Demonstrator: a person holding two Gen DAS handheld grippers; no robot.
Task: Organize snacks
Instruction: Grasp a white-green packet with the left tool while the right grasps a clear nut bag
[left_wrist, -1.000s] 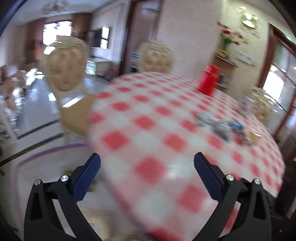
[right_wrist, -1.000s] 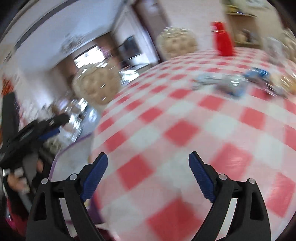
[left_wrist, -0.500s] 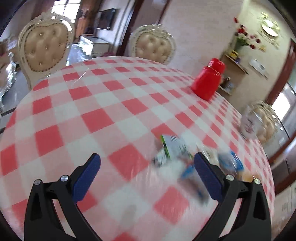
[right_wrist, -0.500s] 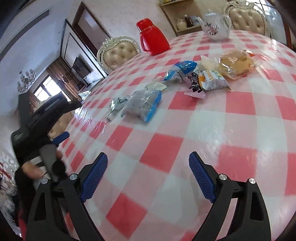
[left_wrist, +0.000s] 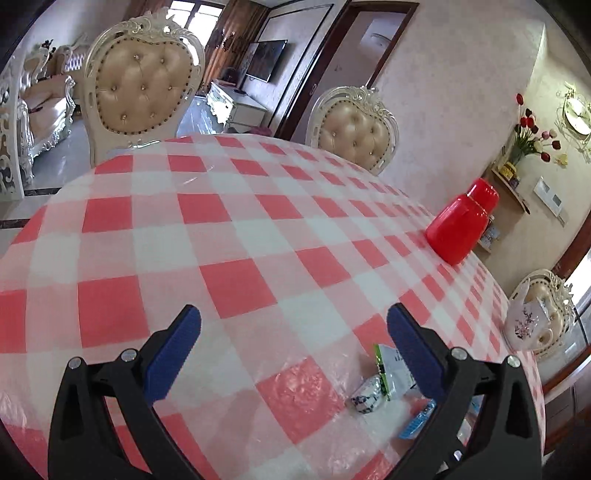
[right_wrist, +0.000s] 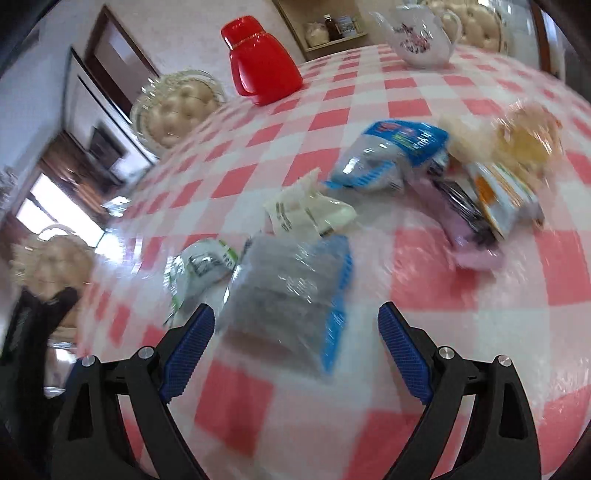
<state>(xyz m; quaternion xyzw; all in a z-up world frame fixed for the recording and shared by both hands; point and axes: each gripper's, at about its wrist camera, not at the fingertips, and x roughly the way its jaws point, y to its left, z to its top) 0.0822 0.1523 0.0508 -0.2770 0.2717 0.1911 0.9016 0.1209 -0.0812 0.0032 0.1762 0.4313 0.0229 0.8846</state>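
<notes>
Several snack packets lie loose on the red and white checked tablecloth. In the right wrist view a grey and blue packet lies just ahead of my open right gripper, a green and white packet to its left. Farther off are a cream packet, a blue packet, an orange and white packet and wrapped buns. My open left gripper hovers over bare cloth; a green and white packet and a small wrapped sweet lie by its right finger.
A red jug and a flowered white teapot stand at the far side of the round table. Padded cream chairs ring the table. The other gripper shows at the left edge.
Both grippers have moved in over the table, from its edge toward the snack pile. The right one has closed on the grey and blue packet; the left one has swung past the packets.
</notes>
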